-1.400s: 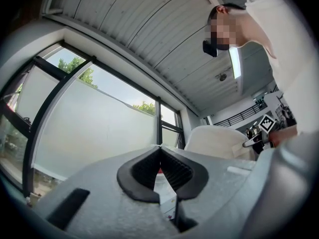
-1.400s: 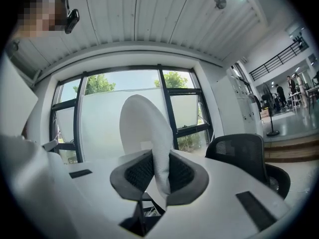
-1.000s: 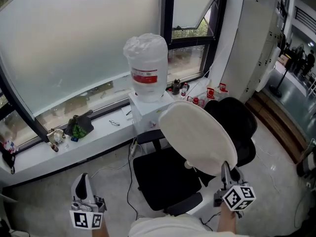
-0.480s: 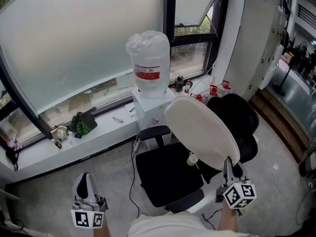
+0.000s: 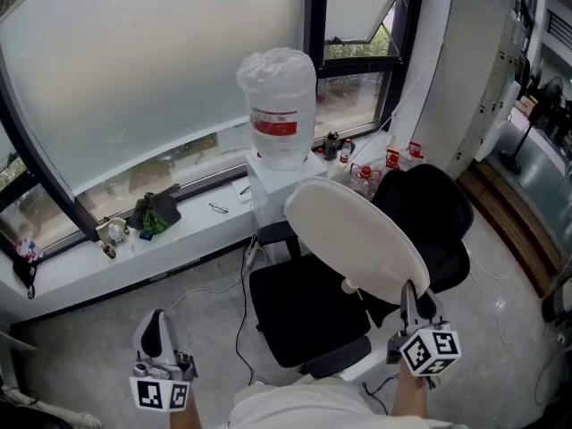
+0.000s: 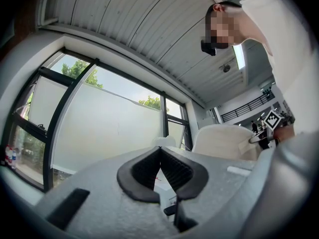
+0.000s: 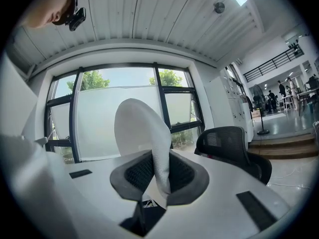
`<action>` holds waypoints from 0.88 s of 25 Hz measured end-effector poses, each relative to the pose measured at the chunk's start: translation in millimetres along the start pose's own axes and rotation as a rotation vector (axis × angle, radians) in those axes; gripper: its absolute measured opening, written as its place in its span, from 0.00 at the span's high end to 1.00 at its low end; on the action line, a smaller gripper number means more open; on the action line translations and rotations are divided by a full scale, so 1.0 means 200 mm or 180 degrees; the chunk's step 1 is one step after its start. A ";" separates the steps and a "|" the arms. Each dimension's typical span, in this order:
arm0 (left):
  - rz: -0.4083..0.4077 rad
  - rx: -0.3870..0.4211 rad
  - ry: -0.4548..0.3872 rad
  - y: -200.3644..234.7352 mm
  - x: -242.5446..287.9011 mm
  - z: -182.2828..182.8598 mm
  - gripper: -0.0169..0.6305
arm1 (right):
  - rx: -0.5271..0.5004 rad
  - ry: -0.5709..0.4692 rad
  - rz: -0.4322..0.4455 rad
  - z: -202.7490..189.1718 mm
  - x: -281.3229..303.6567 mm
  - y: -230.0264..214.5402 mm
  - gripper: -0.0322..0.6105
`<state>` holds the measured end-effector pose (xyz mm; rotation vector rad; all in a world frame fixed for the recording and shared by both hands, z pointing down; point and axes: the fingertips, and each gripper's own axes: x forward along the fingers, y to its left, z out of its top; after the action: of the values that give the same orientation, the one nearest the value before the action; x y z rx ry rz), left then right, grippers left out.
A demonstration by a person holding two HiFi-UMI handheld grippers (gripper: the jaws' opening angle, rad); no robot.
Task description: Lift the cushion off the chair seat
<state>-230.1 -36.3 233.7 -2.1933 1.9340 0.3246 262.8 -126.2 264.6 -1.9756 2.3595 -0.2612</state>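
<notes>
The right gripper (image 5: 408,300), pinching the cushion (image 5: 357,239) by its near edge, should grip firmly and carry it clear above the chair seat (image 5: 295,320) (left gripper (image 5: 154,320) pressed together, empty).

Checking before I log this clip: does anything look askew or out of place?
Only the white cushion: it hangs tilted in the air above the black office chair's seat, pinched at its lower edge by the right gripper. Otherwise nothing looks spilled or damaged.

Bright window (image 5: 152,70) daylight; sharp frames; fisheye gripper views vignetted.
</notes>
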 end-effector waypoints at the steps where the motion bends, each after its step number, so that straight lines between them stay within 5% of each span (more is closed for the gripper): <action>1: 0.0000 0.0000 0.0006 0.00 0.00 0.00 0.95 | -0.0001 -0.0002 0.0010 0.00 0.00 0.01 0.86; 22: 0.0019 -0.0036 0.0130 -0.02 -0.09 -0.05 0.95 | -0.0085 0.0125 0.0159 -0.06 -0.01 0.09 0.86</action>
<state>-228.8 -22.4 248.6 -2.2183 1.9649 0.2948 243.9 -120.2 273.7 -1.9373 2.4453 -0.2698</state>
